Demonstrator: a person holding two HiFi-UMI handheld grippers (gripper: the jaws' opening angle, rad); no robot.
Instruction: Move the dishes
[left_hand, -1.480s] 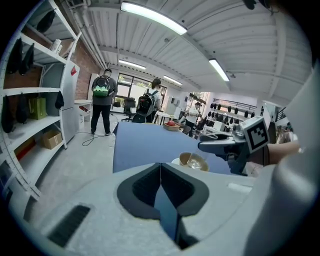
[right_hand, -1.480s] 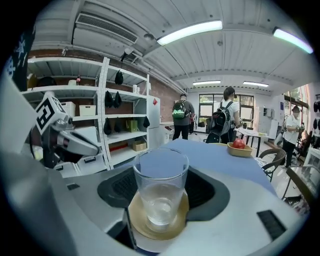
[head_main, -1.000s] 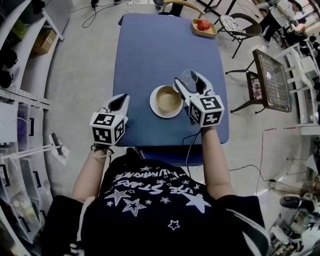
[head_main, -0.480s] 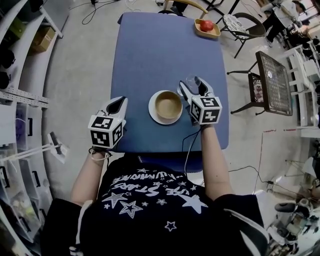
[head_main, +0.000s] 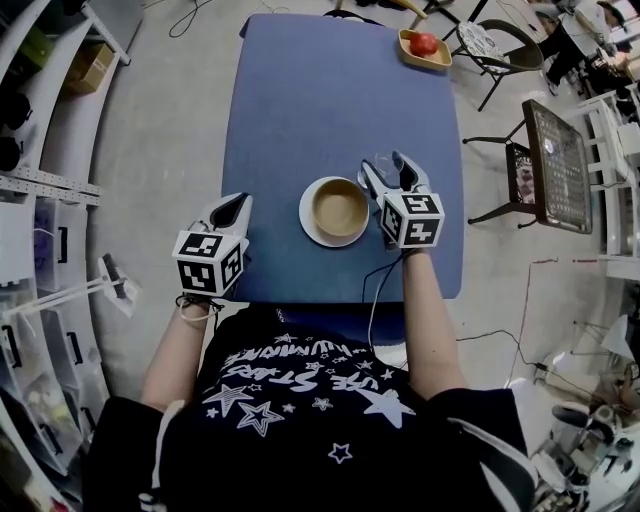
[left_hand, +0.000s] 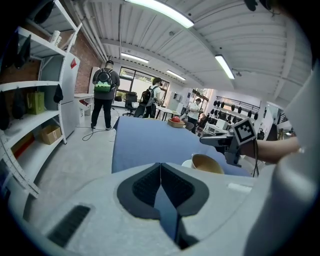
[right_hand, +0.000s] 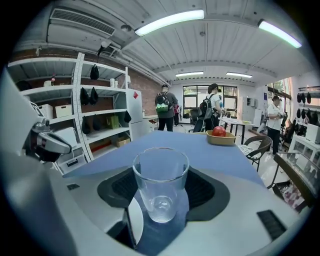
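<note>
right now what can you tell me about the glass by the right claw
The glass is a clear, empty tumbler, tapering slightly to a thick base. It stands upright on the blue table, beyond and right of the saucer holding a bowl. The right claw is open around it, one pad each side; contact is unclear.

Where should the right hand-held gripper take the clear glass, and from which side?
Across the wall of the glass at mid-height, coming in level from the person's side, as the right hand-held gripper is lined up. The glass stands upright and narrows toward its base, so opposite walls suit the pads; the bowl crowds its left.
</note>
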